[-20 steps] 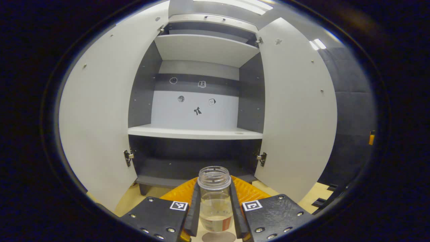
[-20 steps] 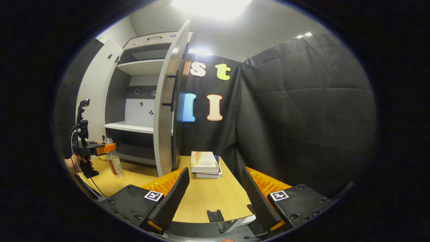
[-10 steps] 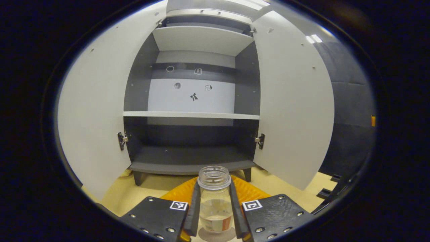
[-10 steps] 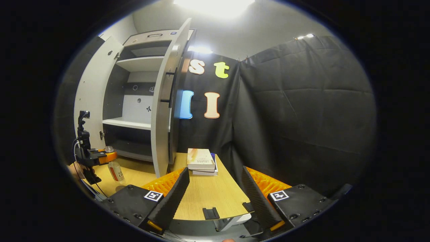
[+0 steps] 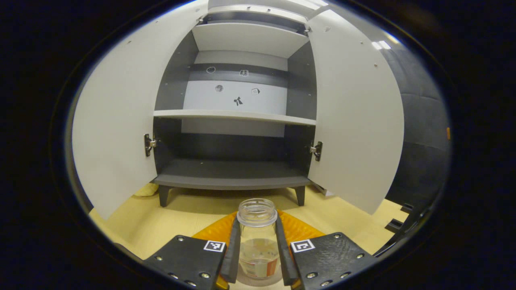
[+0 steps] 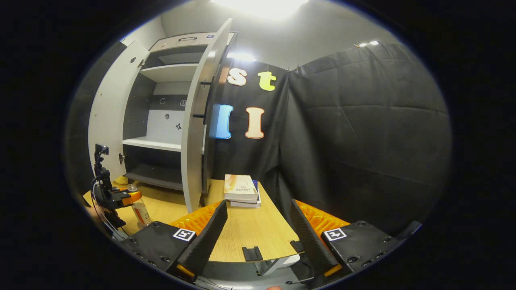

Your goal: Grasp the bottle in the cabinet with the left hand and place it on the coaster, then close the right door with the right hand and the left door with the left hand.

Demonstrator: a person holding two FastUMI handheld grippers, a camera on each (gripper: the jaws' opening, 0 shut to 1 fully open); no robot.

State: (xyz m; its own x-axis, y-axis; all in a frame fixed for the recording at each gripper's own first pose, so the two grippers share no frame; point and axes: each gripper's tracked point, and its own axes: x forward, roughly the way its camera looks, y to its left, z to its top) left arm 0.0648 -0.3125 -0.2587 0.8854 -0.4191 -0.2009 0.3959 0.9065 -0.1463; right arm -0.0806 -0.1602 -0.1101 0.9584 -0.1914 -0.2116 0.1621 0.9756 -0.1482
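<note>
- Left gripper view: left gripper (image 5: 257, 249) clenched on a clear, uncapped bottle (image 5: 257, 237), upright over the grey coaster (image 5: 258, 282); contact with it cannot be told.
- Pale wooden table (image 5: 193, 211) carries the grey cabinet (image 5: 234, 177); left door (image 5: 117, 121) and right door (image 5: 354, 117) both swung wide.
- Right gripper view: right gripper (image 6: 258, 229) released, holding nothing, above the table's near edge.
- Stacked books (image 6: 241, 190) by the table's far edge, against the black cloth wall (image 6: 363, 133).

Cabinet (image 5: 231, 177) at table (image 5: 193, 211) rear; bottle (image 5: 258, 237) in front; books (image 6: 241, 190) right of cabinet.
</note>
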